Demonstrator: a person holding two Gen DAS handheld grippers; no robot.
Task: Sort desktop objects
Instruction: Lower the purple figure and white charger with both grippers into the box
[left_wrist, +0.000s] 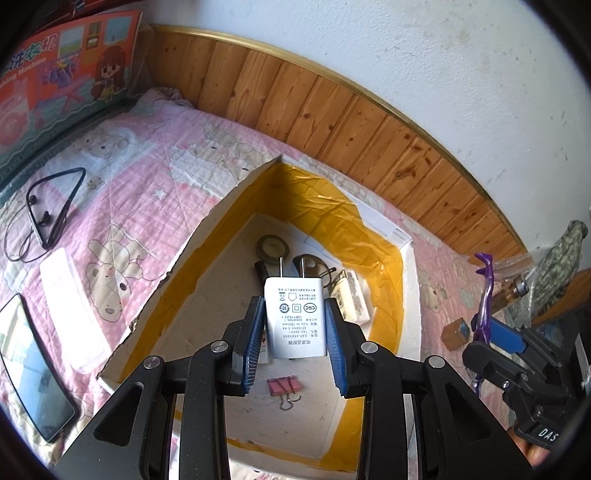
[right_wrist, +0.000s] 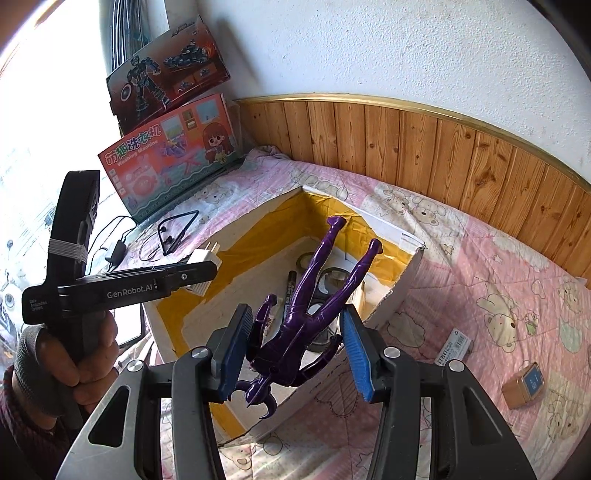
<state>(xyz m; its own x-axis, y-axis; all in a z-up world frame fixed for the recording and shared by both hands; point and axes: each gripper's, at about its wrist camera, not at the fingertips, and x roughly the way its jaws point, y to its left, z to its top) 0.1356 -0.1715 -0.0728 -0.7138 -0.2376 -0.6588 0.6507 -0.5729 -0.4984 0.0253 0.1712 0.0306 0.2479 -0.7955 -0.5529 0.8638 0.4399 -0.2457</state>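
Note:
My left gripper (left_wrist: 295, 332) is shut on a white plug-in charger (left_wrist: 295, 317), its prongs pointing away, held over the inside of a white box lined with yellow tape (left_wrist: 332, 206). In the right wrist view my right gripper (right_wrist: 297, 339) is shut on a purple toy figure (right_wrist: 306, 317), which is caught by its arms between the blue pads. Its legs point away over the near part of the box (right_wrist: 258, 236). The left gripper (right_wrist: 210, 266) with the charger (right_wrist: 205, 258) shows at the box's left rim. At the right edge of the left wrist view are the right gripper (left_wrist: 491, 332) and the figure (left_wrist: 485, 291).
Inside the box lie a tape roll (left_wrist: 271, 246), a pink binder clip (left_wrist: 282, 387), a small white carton (left_wrist: 351, 295) and a marker (right_wrist: 291, 280). On the pink quilt are neckband earphones (left_wrist: 48, 206), a phone (left_wrist: 33, 373), a white case (left_wrist: 70, 306) and a small brown box (right_wrist: 526, 384). Toy boxes (right_wrist: 173, 155) lean at the back.

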